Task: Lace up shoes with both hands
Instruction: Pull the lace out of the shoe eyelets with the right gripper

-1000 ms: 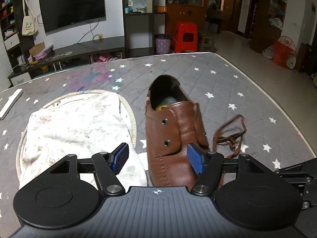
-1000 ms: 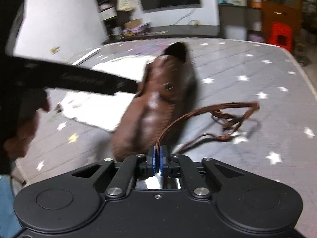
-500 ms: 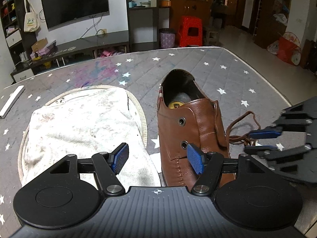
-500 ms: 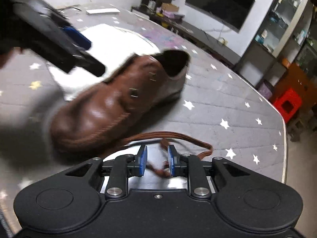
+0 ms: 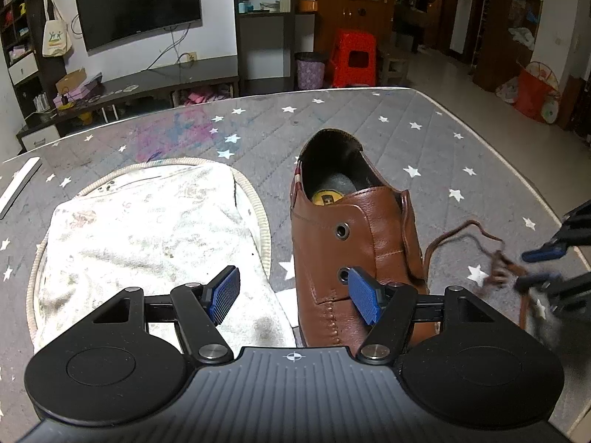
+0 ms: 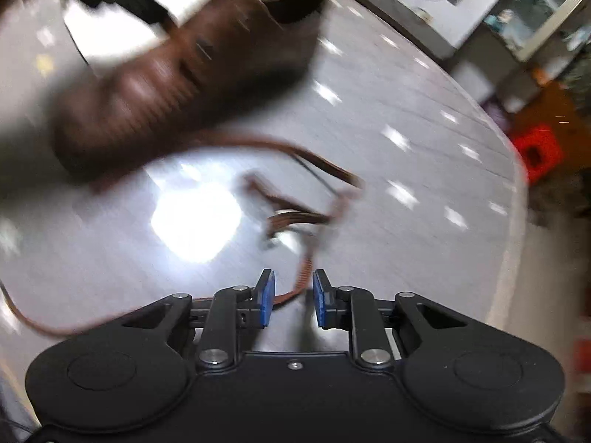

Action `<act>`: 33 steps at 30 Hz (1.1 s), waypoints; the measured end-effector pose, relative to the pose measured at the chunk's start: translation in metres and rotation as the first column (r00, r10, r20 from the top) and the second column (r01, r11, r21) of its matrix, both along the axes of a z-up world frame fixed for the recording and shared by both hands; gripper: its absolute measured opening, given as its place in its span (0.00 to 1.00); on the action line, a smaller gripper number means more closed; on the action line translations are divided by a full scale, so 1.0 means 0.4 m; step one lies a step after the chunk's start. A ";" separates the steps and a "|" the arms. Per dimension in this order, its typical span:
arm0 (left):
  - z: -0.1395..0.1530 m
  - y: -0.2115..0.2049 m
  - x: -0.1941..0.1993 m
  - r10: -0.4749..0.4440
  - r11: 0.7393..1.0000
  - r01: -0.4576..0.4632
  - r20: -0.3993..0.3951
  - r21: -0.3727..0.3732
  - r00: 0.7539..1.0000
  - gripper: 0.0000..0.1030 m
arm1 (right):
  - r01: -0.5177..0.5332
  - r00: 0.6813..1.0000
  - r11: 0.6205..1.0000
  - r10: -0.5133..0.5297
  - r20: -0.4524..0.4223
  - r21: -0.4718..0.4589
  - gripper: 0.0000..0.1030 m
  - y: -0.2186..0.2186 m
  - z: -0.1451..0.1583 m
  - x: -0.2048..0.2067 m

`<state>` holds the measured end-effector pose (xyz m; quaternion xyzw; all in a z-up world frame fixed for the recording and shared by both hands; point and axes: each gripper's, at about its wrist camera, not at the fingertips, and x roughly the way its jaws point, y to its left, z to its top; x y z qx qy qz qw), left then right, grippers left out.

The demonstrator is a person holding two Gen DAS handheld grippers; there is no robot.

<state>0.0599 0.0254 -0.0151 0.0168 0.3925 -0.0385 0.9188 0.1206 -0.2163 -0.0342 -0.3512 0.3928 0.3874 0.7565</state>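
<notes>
1. Since half a second ago the right claw (image 6: 293, 301) has spread a little wider and slid along the lace (image 6: 303, 280), and its view has blurred; the left view has barely changed.
2. Nearest in the right view, the right claw stands part open with a strand of lace passing between its blue pads; whether either pad touches it I cannot tell, but nothing is pinched.
3. The left claw (image 5: 293, 297) is spread wide and holds nothing; its right pad sits against or just in front of the shoe (image 5: 354, 243) by the lower eyelet, contact unclear.
4. The brown shoe stands on the star-patterned tabletop (image 5: 424, 140), toe toward the left camera, heel at 12 o'clock, beside a white towel (image 5: 147, 236) at 9 o'clock.
5. Both eyelets visible on the near flap are empty. The lace lies loose in a tangle on the tabletop at 3 o'clock of the shoe, one strand running to the far flap; how it joins there is hidden.
6. Judged so, the lacing is unfinished: threading of those eyelets and tying are left.
</notes>
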 end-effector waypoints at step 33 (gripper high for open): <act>-0.004 0.005 0.009 -0.010 1.000 0.010 -0.030 0.017 1.000 0.65 | -0.290 0.954 0.956 0.285 -0.094 -0.046 0.04 -0.019 0.032 -0.017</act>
